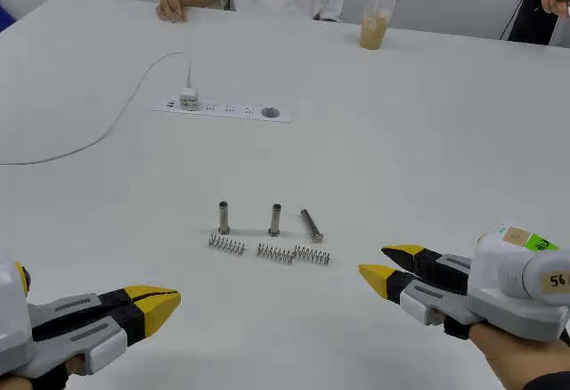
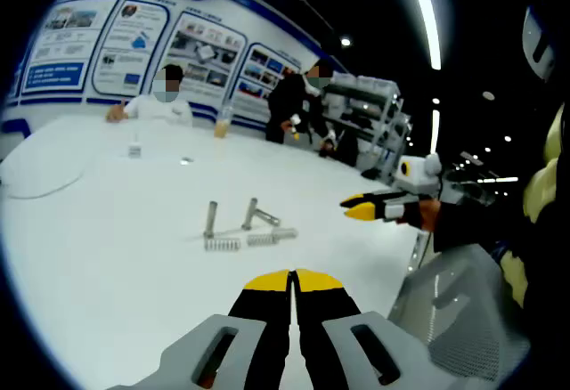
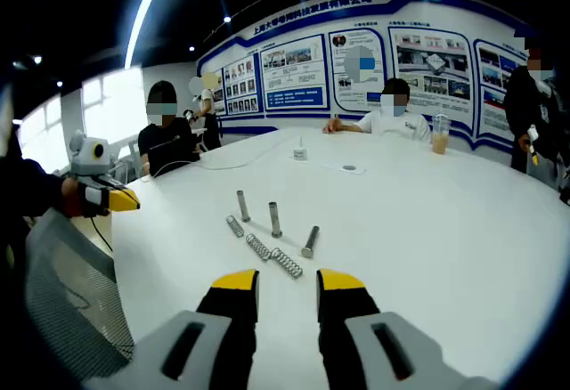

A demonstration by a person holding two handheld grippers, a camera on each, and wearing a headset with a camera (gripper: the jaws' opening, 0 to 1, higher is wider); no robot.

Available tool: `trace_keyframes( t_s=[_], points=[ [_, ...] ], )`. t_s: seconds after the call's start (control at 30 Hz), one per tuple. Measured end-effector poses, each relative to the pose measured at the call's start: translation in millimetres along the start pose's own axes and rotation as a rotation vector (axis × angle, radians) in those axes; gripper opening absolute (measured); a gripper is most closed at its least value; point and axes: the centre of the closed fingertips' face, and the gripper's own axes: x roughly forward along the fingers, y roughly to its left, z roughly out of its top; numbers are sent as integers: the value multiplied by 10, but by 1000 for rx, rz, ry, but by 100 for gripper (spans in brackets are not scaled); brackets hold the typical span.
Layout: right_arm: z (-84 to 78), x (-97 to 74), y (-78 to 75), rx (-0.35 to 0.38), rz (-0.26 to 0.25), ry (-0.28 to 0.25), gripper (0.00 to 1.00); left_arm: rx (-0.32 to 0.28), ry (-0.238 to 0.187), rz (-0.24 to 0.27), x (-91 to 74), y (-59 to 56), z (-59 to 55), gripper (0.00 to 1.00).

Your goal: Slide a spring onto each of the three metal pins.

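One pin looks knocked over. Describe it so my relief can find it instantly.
On the white table, look nearer the headset wearer than the white power strip for a row of three metal pins, springs lying before them. The rightmost pin in the head view lies tipped over; its two neighbours stand upright.

Pins, metal, three: grey, cylindrical, in a row on the white desk (image 1: 401, 141).
- The left pin (image 1: 223, 217) stood upright on its wider base.
- The middle pin (image 1: 275, 220) stood upright likewise.
- The right pin (image 1: 310, 225) lay on its side at an angle.

Springs, three: small bare wire coils, flat in a row just in front of the pins, each loose on the desk.
- The left spring (image 1: 226, 245) lay below the left pin.
- The middle spring (image 1: 275, 253) and the right spring (image 1: 312, 255) lay almost end to end.
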Motion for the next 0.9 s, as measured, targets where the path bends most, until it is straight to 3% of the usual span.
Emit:
trace_keyframes(
  t_s=[0.5,0.67,0.9],
  points=[
    [-6,6,15,-1,4,5,27,8,-4,8,-3,4,15,2],
    [8,3,8,4,-2,3,27,9,-23,13,-10,9,49,6],
    [123,78,-1,-10,-12,11,27,38,-30,37,-3,31,80,21]
  ],
)
